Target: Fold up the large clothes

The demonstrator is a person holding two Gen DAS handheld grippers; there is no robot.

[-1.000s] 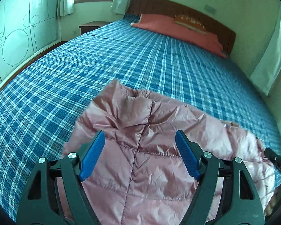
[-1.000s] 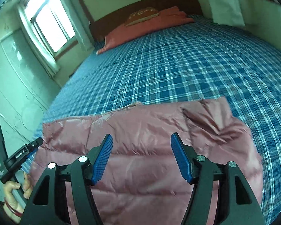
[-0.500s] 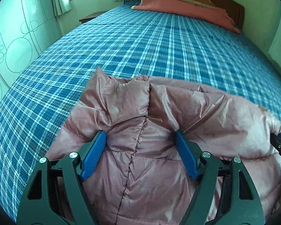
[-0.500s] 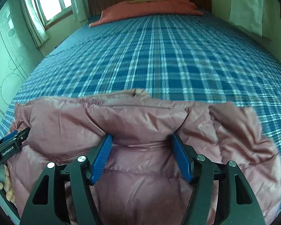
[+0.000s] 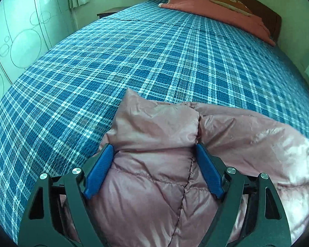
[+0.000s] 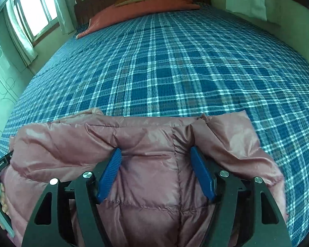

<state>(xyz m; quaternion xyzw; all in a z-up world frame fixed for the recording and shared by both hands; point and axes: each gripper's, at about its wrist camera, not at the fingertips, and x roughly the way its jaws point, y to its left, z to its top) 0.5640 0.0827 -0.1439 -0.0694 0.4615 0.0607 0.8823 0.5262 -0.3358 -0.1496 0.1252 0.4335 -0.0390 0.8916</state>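
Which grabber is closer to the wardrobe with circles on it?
Left. The left gripper is over the jacket's end toward the wardrobe; the right gripper is over its far end. Both jaws have just been opening, jacket between them.

Left gripper (image 5: 154,150): black frame, ribbed blue pads (image 5: 208,170), silver screws; right gripper (image 6: 156,153) matches it.
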